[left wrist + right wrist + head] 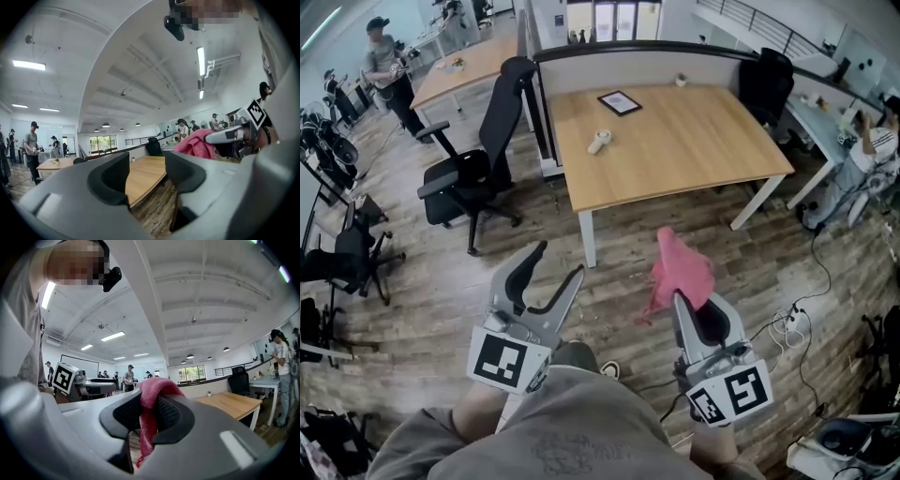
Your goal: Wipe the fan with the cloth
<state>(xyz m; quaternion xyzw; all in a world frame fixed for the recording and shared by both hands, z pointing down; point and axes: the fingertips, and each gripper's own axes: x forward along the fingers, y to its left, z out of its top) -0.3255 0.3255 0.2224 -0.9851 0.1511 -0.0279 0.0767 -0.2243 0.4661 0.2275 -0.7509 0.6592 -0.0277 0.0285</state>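
Observation:
My right gripper (695, 306) (149, 411) is shut on a pink cloth (681, 267) (153, 389), which bunches above the jaws and hangs down between them. My left gripper (559, 260) (146, 165) stands open with nothing between its fingers. Both are held over the wooden floor, short of a wooden table (675, 159) (146, 174). On that table lies a small white object (599, 141), possibly a hand fan, apart from both grippers. In the left gripper view the cloth (194, 143) and the right gripper (230, 136) show at the right.
A dark flat frame (620, 101) and a small cup (681, 81) also lie on the table. A black office chair (478, 164) stands left of it, another (766, 82) at its far right. Cables and a power strip (792, 321) lie on the floor at right. People stand at other desks.

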